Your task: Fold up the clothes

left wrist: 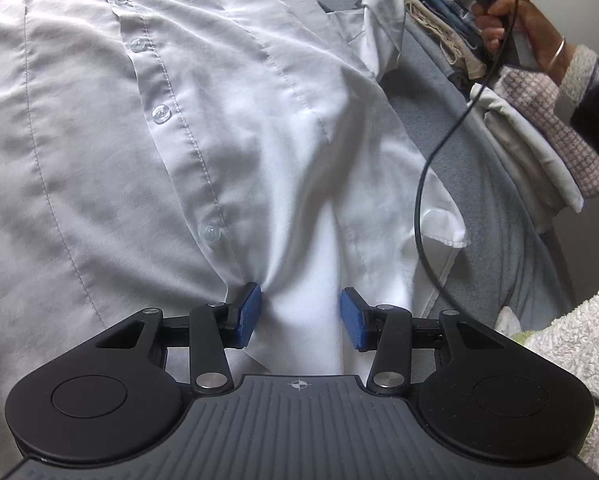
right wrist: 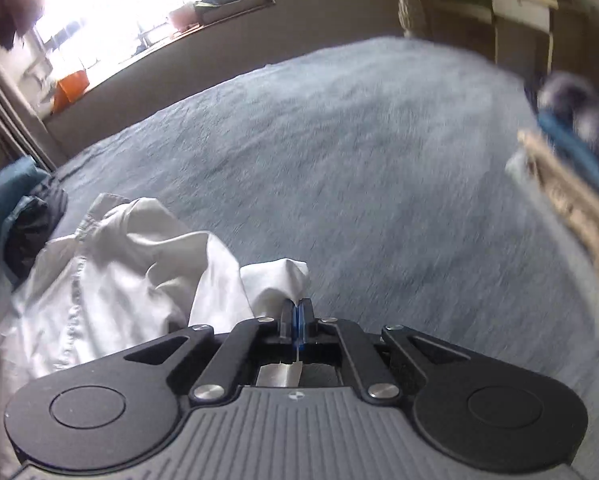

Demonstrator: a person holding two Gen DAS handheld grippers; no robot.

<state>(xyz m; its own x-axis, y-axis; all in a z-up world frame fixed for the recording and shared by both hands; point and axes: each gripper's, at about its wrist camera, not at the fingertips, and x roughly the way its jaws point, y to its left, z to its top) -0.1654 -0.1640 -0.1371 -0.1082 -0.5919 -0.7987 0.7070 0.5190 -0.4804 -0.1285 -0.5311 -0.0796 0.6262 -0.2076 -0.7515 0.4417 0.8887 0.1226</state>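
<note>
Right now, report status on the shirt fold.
Right gripper shut on shirt edge. Left gripper open over the fabric. Cable trails across the shirt.

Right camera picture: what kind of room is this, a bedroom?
Probably a bedroom at home. A wide grey bed cover fills the view, a white shirt lies on it, a bright window with a cluttered sill is behind, and folded clothes are stacked at the side.

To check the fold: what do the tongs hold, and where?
Right tongs pinch the white shirt at a cloth edge; left tongs stand open over it.
</note>
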